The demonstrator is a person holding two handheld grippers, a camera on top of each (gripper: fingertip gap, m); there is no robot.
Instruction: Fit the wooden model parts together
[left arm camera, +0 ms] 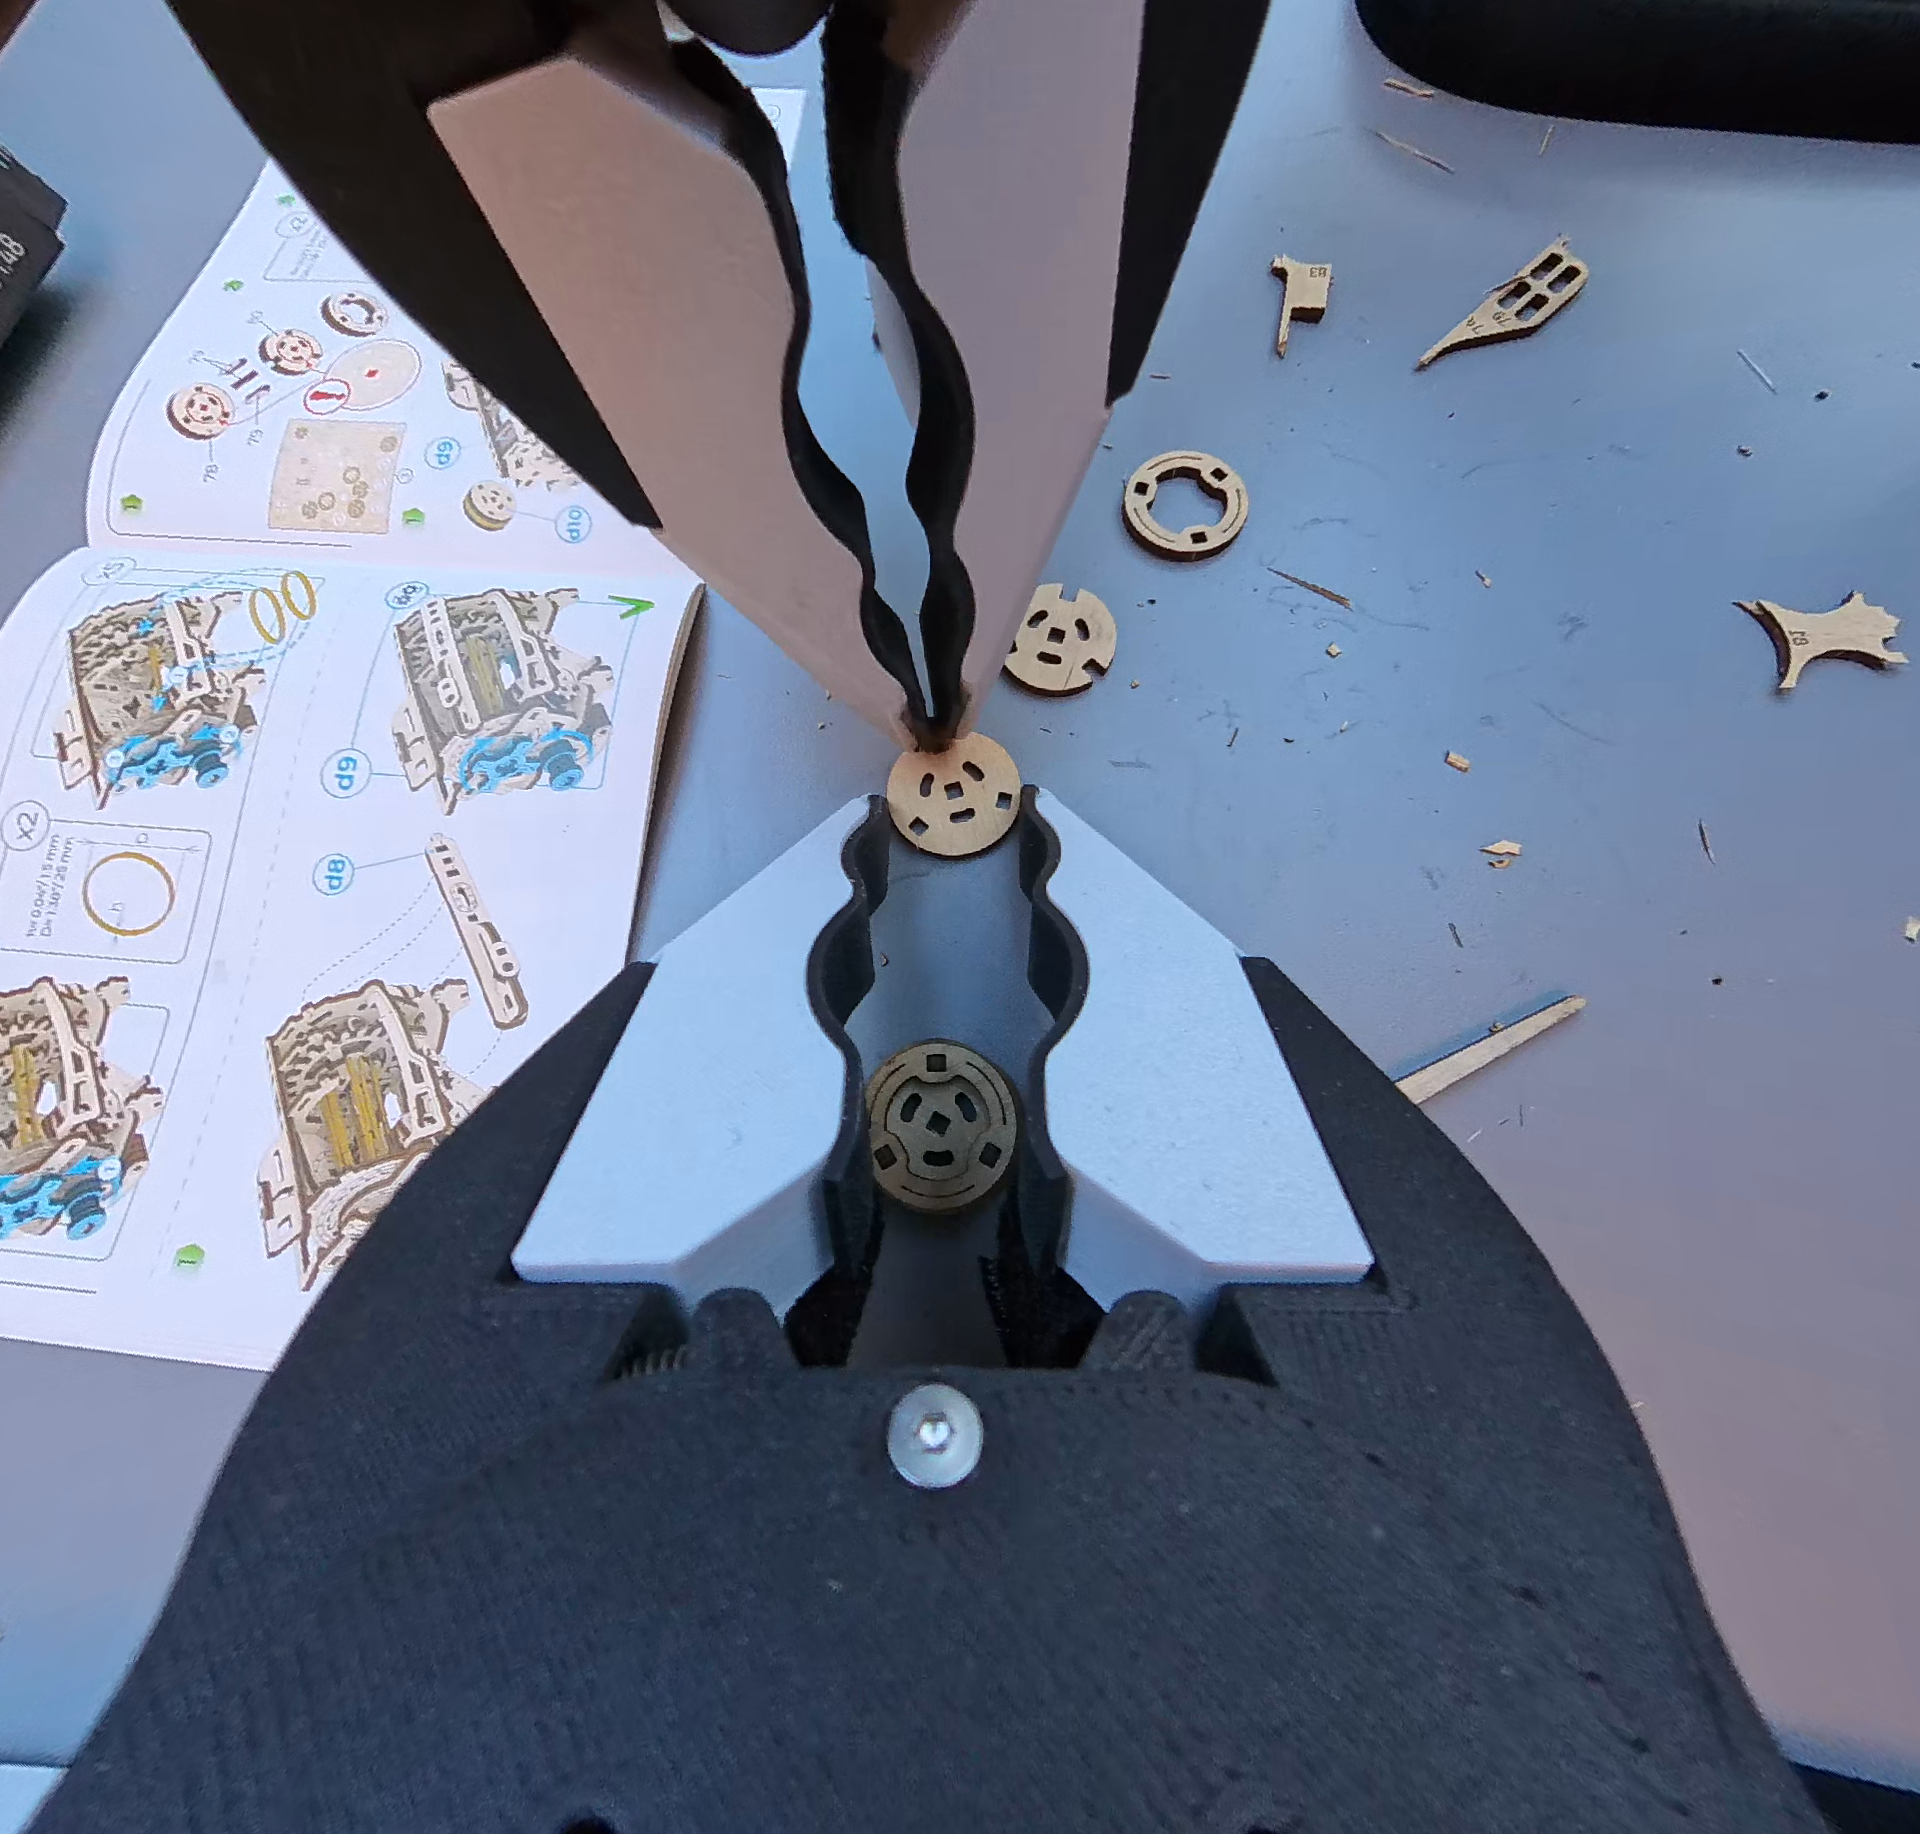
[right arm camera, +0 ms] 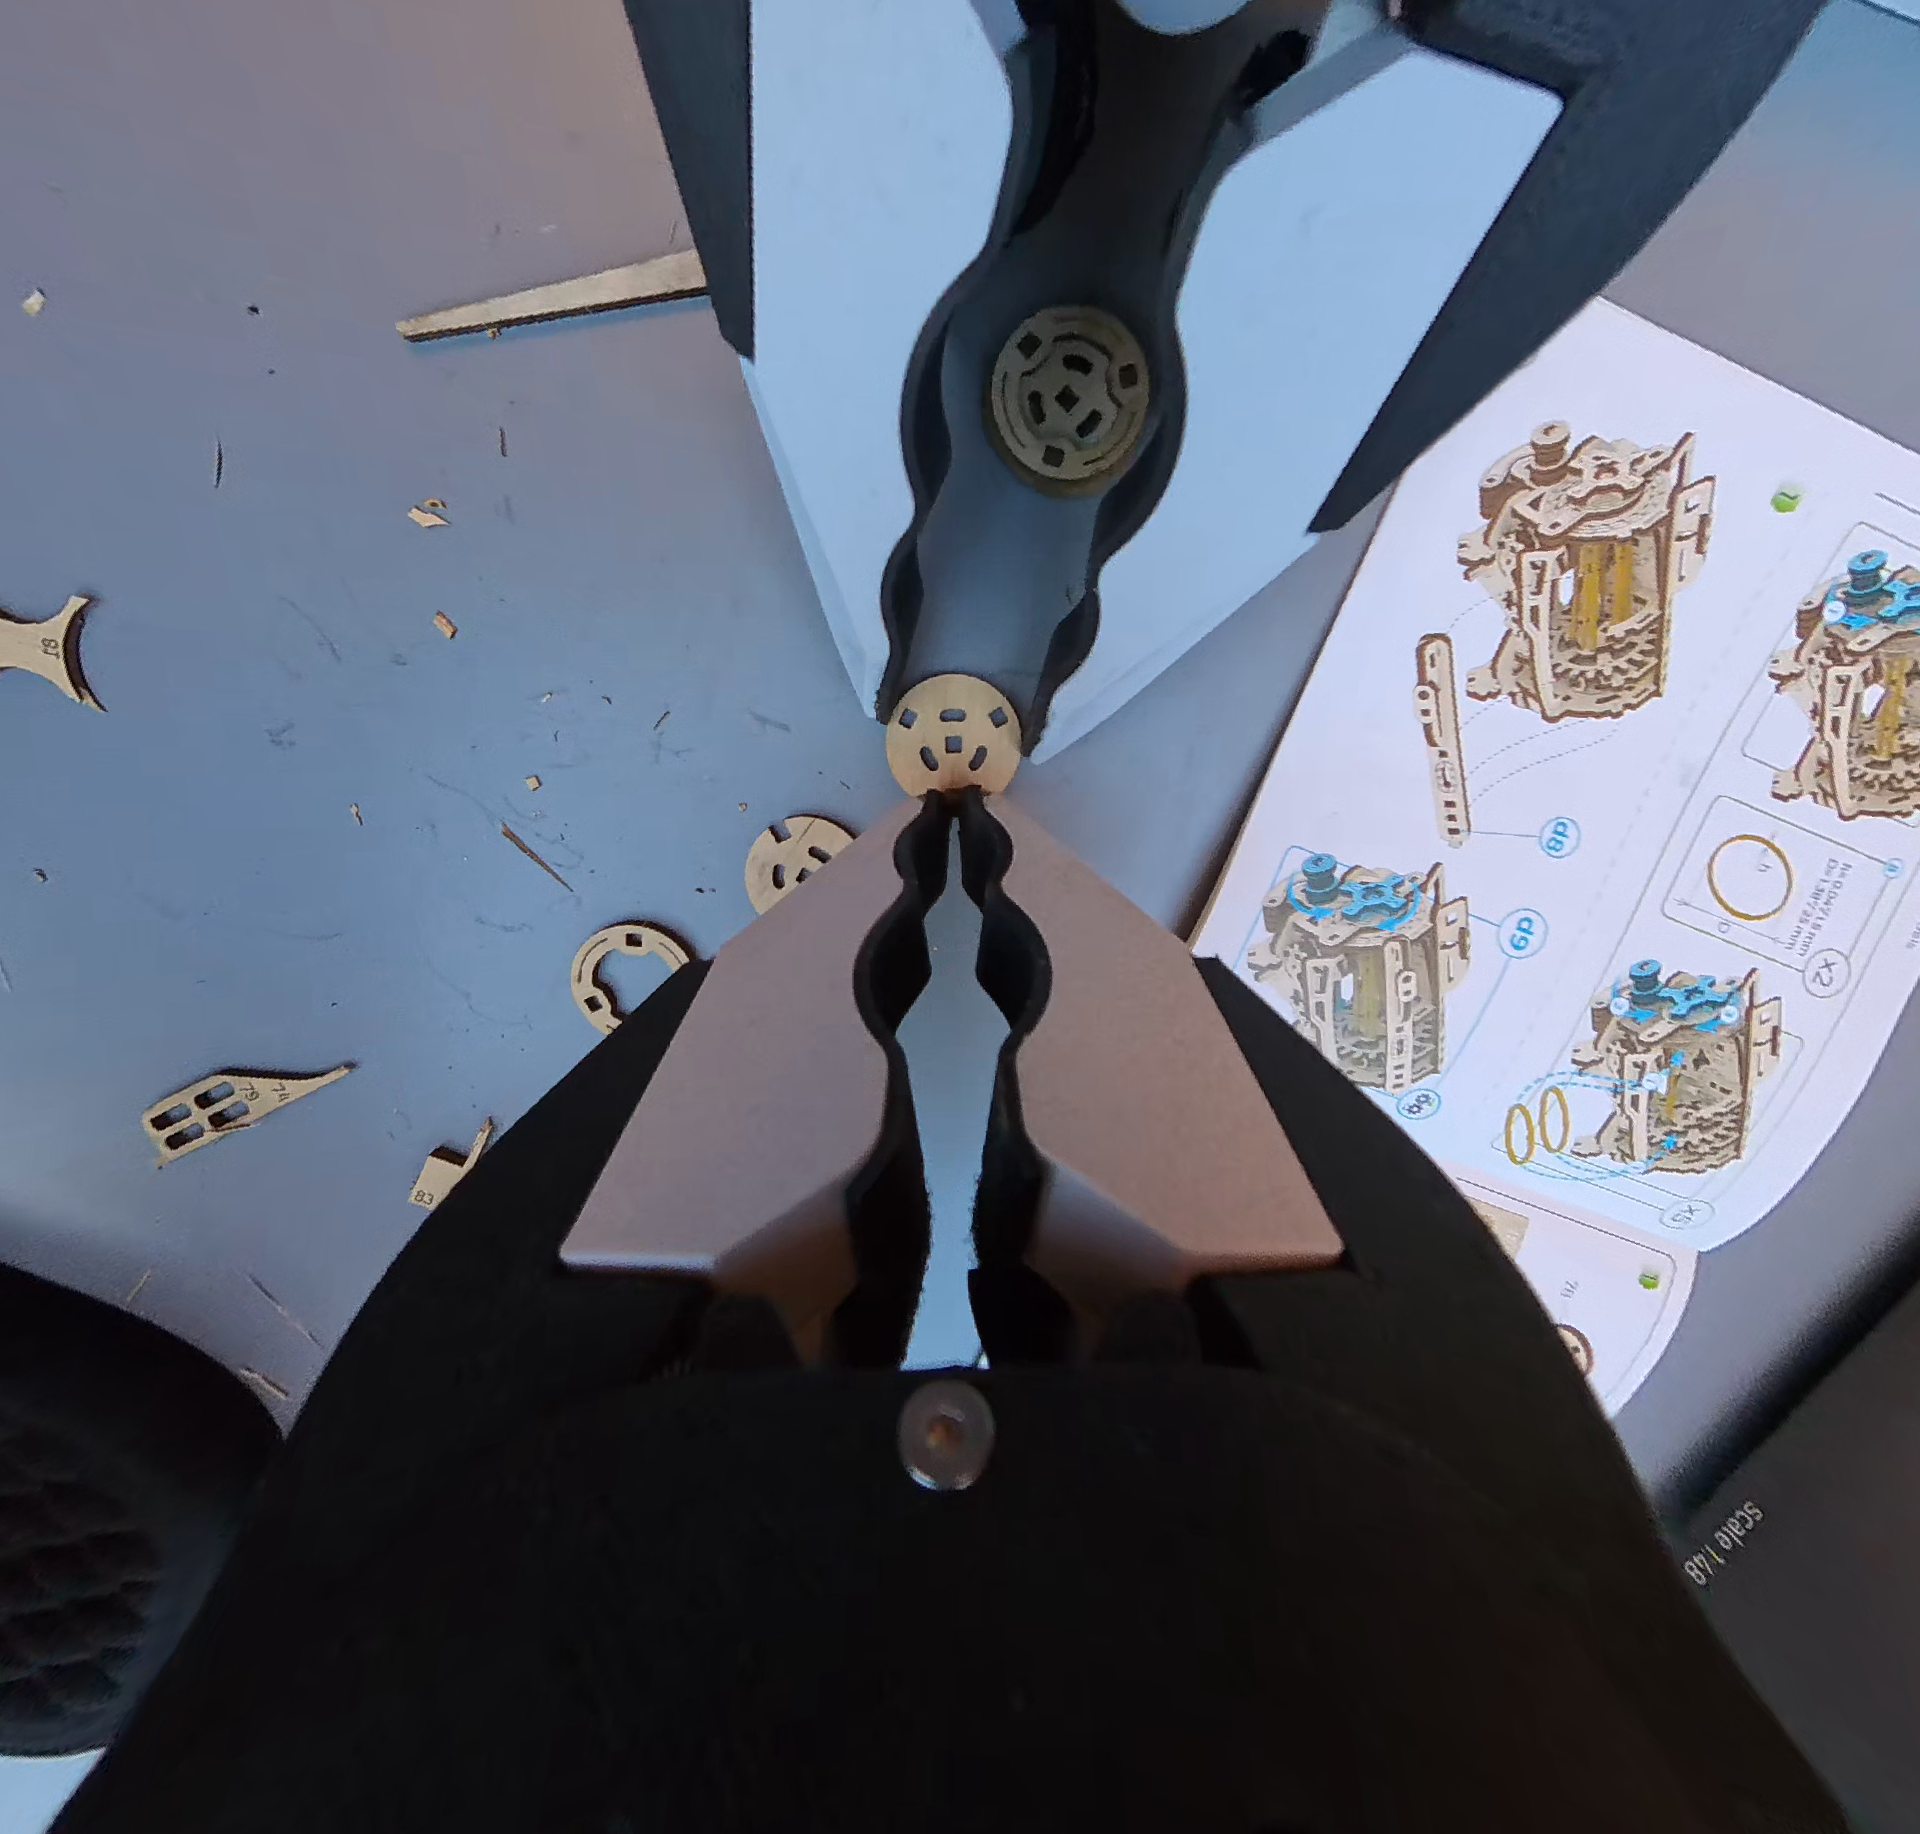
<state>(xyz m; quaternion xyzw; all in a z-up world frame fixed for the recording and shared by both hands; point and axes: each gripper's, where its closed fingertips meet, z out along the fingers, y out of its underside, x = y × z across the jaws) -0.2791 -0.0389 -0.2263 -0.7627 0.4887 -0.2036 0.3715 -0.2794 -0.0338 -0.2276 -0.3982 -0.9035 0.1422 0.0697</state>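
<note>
Two grippers met over our grey surface: left gripper jaws cradled the pale wooden disc by its sides, while right gripper jaws pinched its rim, apparently steadying it for alignment

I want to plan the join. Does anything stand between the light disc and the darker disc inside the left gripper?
Nothing visible does. Inside the left gripper, only bare table separates the light disc from the darker disc.
</note>
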